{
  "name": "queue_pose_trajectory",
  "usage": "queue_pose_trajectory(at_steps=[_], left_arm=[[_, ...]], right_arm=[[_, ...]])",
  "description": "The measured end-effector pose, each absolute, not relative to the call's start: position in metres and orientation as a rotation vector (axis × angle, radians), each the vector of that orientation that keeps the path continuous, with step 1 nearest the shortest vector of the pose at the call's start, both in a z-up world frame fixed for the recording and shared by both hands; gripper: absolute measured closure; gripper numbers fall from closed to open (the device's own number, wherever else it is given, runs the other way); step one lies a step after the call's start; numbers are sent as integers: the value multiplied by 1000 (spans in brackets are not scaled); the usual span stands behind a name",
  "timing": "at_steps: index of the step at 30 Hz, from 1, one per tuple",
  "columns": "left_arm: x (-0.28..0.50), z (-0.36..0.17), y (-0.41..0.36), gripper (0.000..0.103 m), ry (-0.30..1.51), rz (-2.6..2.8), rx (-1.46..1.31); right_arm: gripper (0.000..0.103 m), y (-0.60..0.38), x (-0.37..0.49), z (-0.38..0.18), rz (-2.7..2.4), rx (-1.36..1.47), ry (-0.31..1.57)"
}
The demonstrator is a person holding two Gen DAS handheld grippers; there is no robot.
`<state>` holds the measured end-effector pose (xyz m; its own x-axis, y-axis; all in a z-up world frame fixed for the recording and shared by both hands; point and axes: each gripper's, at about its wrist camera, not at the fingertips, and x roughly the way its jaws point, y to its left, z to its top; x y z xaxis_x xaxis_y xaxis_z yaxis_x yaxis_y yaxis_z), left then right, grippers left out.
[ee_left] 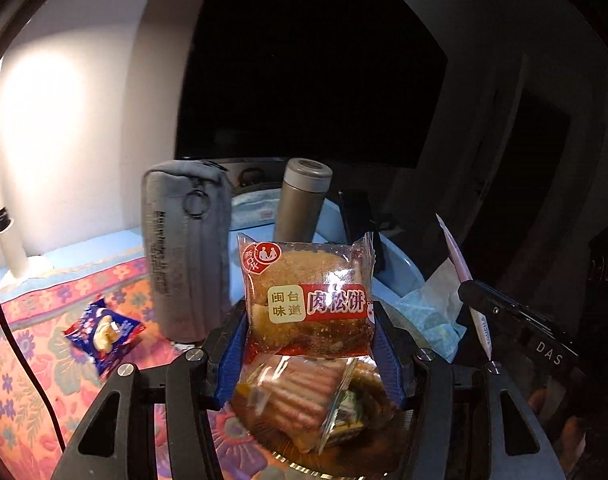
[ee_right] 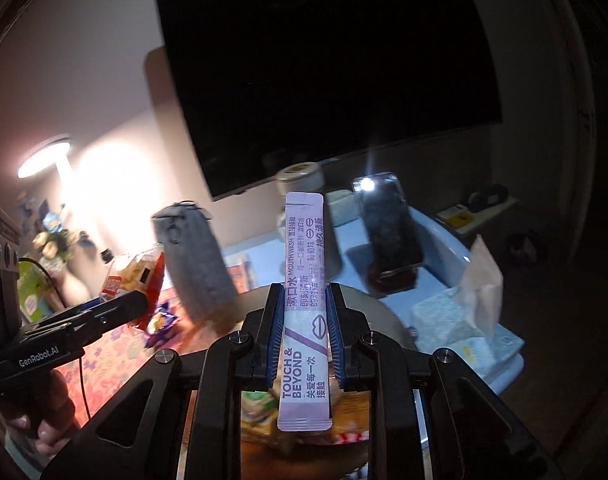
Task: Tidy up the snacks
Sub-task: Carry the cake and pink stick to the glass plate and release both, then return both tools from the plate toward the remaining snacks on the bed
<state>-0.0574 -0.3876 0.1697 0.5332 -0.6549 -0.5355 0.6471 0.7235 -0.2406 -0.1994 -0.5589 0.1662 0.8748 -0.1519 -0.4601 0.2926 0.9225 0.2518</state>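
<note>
My left gripper (ee_left: 309,312) is shut on a red-labelled pork floss cake packet (ee_left: 304,284), held upright above a brown dish (ee_left: 296,456) that holds a clear packet of striped biscuits (ee_left: 300,396). My right gripper (ee_right: 305,300) is shut on a long lilac mouthwash sachet (ee_right: 305,280), which stands upright between the blue pads over the same dish (ee_right: 264,452) of snacks. The left gripper with its packet (ee_right: 138,276) shows at the left of the right wrist view. The right gripper's body and its sachet (ee_left: 461,268) show at the right of the left wrist view. A blue wrapped snack (ee_left: 102,328) lies on the floral cloth.
A grey pouch (ee_left: 184,248) stands upright behind the dish, beside a metal flask (ee_left: 302,200). A phone (ee_right: 387,232) leans in a pale blue tray (ee_right: 447,248). Tissue packs (ee_right: 447,320) lie at the right. A dark screen (ee_right: 327,72) hangs behind, and a lit lamp (ee_right: 44,158) stands at the left.
</note>
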Motion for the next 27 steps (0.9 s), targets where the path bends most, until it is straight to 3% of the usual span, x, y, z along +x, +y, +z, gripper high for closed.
queue_pose_trajectory(at_steps=[10,12,13,27], left_arm=[[-39,156,-437,47,677,-785,81],[-38,155,-440,29,670,-768,100],[-38,154,-439,25,662,-760,102],[-46,179,-310,25,589,-630,-8]], right_arm=[[82,-586,-183,137,-261,396,524],[73,-590,-181,133,-251,423,545],[70,-592,-180,130,-251,431,559],[70,-527,-172,152,-169,319,562]])
